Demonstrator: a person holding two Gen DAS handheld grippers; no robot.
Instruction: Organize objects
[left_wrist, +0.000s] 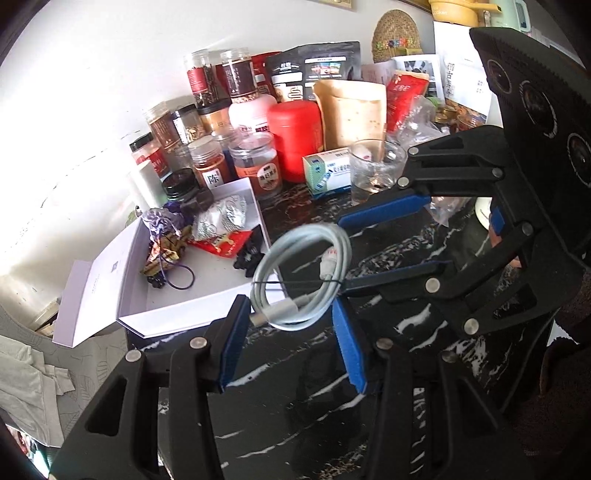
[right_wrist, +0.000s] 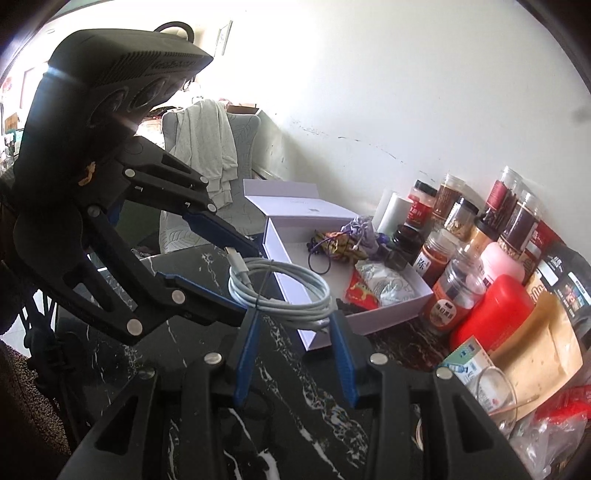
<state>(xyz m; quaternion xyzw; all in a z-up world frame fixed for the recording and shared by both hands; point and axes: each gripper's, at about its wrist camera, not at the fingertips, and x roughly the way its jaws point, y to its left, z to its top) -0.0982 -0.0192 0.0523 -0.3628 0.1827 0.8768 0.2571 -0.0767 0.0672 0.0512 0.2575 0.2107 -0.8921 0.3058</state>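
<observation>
A coiled white charging cable (left_wrist: 314, 240) (right_wrist: 286, 291), bound with a thin tie, hangs above the black marble table (left_wrist: 288, 413), held from two sides. My left gripper (left_wrist: 290, 304) (right_wrist: 249, 282) is shut on the coil's near edge. My right gripper (left_wrist: 343, 253) (right_wrist: 294, 314) comes in from the right and is shut on the coil's other side. Just behind the cable, an open white box (left_wrist: 214, 275) (right_wrist: 391, 306) holds a purple pouch (left_wrist: 162, 221), a foil packet (left_wrist: 221, 219), a red packet and a hair tie.
Several spice jars, a red canister (left_wrist: 295, 136), a kraft pouch (left_wrist: 351, 110), a medicine box (left_wrist: 327, 171) and a drinking glass (left_wrist: 375, 170) crowd the table against the wall. The box lid (right_wrist: 299, 203) folds out past the table edge. A chair draped with cloth (right_wrist: 207, 147) stands beyond.
</observation>
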